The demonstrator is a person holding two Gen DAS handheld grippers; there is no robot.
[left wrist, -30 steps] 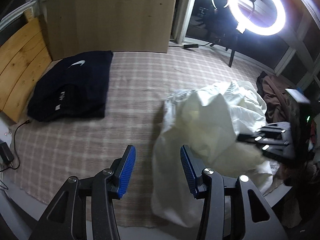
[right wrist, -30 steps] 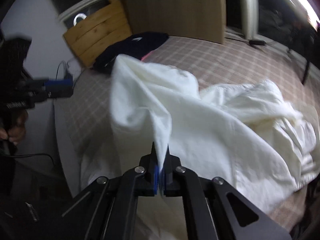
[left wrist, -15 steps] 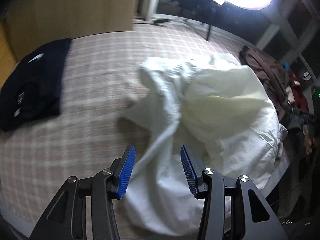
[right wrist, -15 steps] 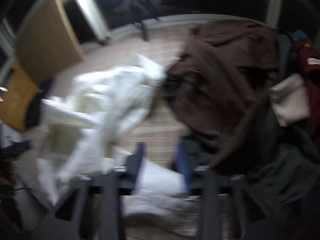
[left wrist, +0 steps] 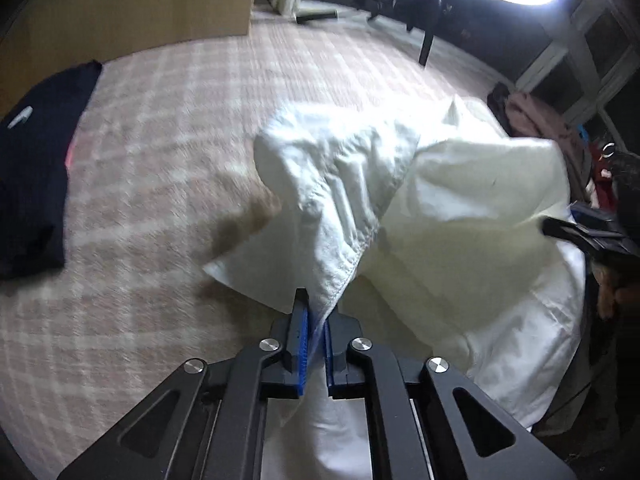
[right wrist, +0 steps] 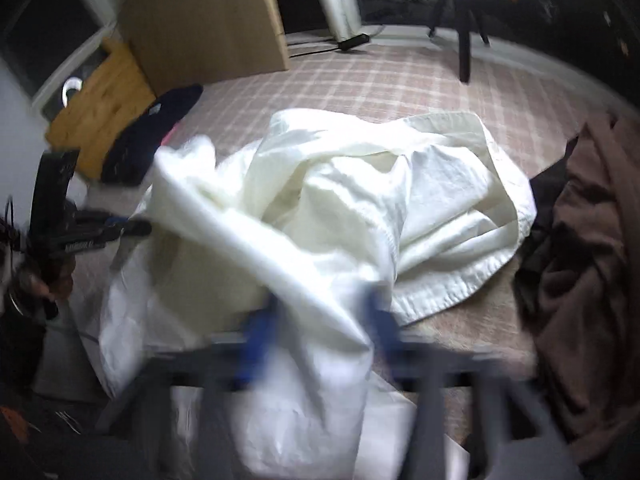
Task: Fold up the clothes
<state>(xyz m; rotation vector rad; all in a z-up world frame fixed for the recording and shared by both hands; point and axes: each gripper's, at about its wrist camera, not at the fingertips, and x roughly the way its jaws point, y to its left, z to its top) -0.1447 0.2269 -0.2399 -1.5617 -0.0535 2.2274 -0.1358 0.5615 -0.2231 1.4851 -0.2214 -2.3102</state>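
**Both grippers taking hold of the white garment**

Left gripper [left wrist: 315, 334] is clamped on a hemmed edge of the white garment [left wrist: 440, 208], likely to lift a corner so the crumple can be spread. Right gripper [right wrist: 320, 336] is motion-blurred, jaws closing with white cloth between them; pads not yet visibly pressing. The garment lies bunched on the checked bed cover [left wrist: 168, 152], near edge. Dark folded garment [left wrist: 36, 184] sits apart by the wooden board, probably finished. Brown clothes heap [right wrist: 588, 240] waits alongside.

Count: one white garment, one dark folded garment, one brown heap, two grippers.
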